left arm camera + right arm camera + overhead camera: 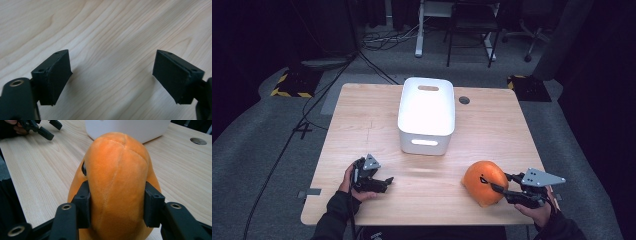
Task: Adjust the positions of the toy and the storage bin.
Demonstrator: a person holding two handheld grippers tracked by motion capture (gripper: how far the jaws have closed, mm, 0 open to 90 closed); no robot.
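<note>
A: Nearest first. Our right gripper has its jaws pinching the orange plush toy from both flanks, pads sunk into the fabric. The toy sits at the near right of the table, apparently resting on the wood, though we cannot tell for sure.

B: Grip advice?

A: It's soft and rounded, so we'd keep the squeeze firm and low on the body, lift straight up, and not tilt. Judging by the bulge between the pads, it could squirm out if we loosen.

B: Left side?

A: Left gripper has its jaws spread wide, nothing between them, just bare wood below. In the high view it sits at the near left, well apart from the toy.

B: Farther out?

A: White bin at table centre, beyond the toy and to its left, open top. Likely the drop spot, we'd guess. We need to clear its near wall on the way in. Nothing lies between toy and bin. A round cable hole sits just right of the bin, not in the way.
</note>
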